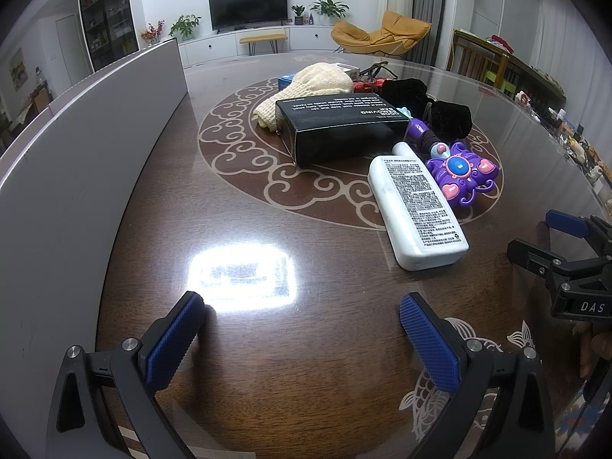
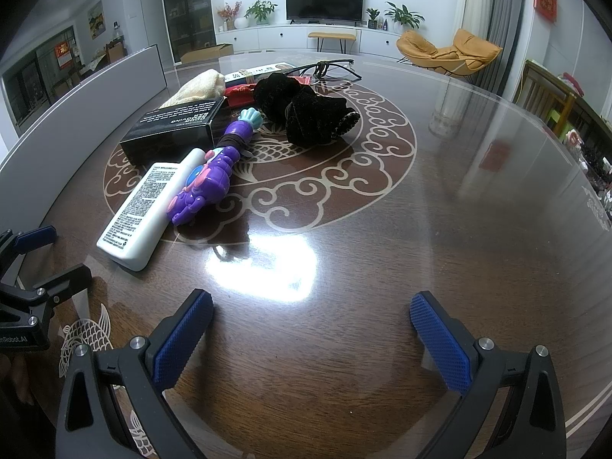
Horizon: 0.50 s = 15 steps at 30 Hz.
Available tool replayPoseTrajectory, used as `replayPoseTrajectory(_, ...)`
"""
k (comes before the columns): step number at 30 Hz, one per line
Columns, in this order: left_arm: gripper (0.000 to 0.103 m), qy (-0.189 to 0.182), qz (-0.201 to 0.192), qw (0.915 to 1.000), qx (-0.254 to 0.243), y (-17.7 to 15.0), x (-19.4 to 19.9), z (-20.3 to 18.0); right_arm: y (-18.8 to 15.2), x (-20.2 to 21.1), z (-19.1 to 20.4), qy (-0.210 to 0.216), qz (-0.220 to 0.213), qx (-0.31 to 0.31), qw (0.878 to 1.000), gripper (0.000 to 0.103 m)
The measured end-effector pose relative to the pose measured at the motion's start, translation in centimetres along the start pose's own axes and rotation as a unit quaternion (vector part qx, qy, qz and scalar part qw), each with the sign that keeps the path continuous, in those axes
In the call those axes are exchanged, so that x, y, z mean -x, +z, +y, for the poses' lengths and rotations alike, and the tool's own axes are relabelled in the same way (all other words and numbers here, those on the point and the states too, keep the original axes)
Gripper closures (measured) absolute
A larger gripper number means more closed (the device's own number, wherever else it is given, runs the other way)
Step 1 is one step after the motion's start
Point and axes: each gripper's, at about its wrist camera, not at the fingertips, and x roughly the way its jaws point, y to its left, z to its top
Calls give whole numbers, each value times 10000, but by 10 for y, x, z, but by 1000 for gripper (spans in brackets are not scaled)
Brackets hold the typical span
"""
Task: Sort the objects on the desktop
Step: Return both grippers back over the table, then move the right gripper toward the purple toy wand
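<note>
A pile lies on the table's patterned middle. A white bottle (image 1: 415, 210) (image 2: 147, 210) lies flat, nearest to me. Beside it rests a purple toy wand (image 1: 461, 170) (image 2: 208, 179). Behind them sit a black box (image 1: 340, 130) (image 2: 172, 130), a cream knitted cloth (image 1: 306, 90) (image 2: 197, 88) and black velvet pouches (image 1: 440, 109) (image 2: 306, 109). Glasses (image 2: 331, 69) and a red packet (image 2: 239, 93) lie further back. My left gripper (image 1: 302, 329) is open over bare table, short of the bottle. My right gripper (image 2: 311, 329) is open too, right of the pile, with nothing between its fingers.
A grey bin wall (image 1: 88, 145) (image 2: 95, 91) runs along the table's left side. The dark wooden table (image 2: 440, 210) has a glossy top with lamp glare. Each gripper shows at the other view's edge, the right one (image 1: 566, 260) and the left one (image 2: 30, 283). Chairs stand beyond the right edge.
</note>
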Motion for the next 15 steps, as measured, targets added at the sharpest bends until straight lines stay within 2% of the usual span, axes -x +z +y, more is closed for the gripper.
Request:
replayPoseTrajectory(10, 0, -3, -2, 10000, 1, 0, 0, 0, 2, -1, -1, 33, 54, 19, 10000, 0)
replayPoseTrajectory(13, 0, -42, -22, 10000, 29, 0, 1, 1, 11, -3, -4, 250, 374, 56, 9990, 0)
replayPoseTrajectory(15, 0, -82, -43, 9999, 68, 0, 1, 2, 19, 1, -10, 600, 338, -233, 9974, 0)
